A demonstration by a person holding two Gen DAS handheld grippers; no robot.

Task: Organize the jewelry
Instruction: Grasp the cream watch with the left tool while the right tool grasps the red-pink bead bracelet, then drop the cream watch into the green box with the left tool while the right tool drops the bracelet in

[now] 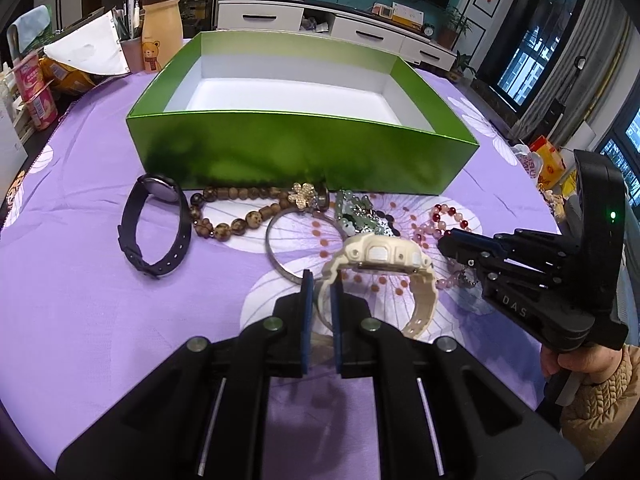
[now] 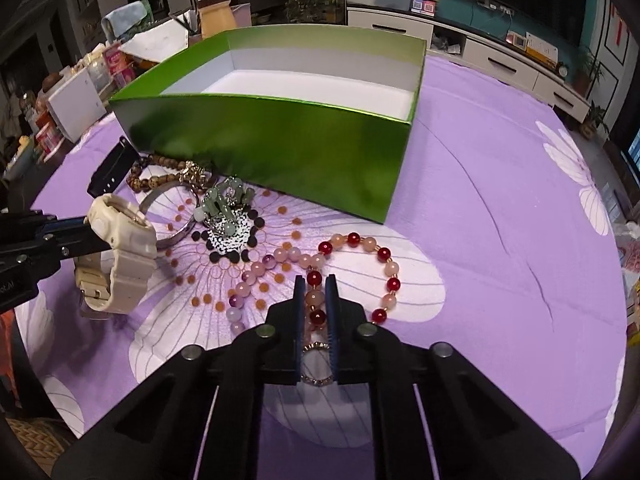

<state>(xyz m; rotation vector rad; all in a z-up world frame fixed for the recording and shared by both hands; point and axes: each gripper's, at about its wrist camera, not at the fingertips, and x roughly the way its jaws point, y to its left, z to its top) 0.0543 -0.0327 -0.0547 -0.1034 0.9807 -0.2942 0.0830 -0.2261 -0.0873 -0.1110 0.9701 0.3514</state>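
My left gripper [image 1: 321, 280] is shut on the strap of a cream watch [image 1: 380, 256], which also shows in the right wrist view [image 2: 120, 240]. My right gripper [image 2: 315, 284] is shut on a red and pink bead bracelet [image 2: 352, 264]; a small ring [image 2: 316, 364] lies between its jaws. An empty green box [image 1: 304, 148] with a white inside stands behind the jewelry [image 2: 280, 148]. In front of it lie a black watch [image 1: 156, 224], a brown bead bracelet [image 1: 236, 212], a silver bangle [image 1: 276, 248] and a green stone bracelet [image 2: 224, 204].
A purple flowered cloth [image 1: 100, 320] covers the table. Clutter of bottles, cups and papers [image 1: 80, 60] stands at the far left edge. Snack bags [image 1: 548, 164] lie at the right edge. A white TV cabinet [image 1: 340, 24] is behind.
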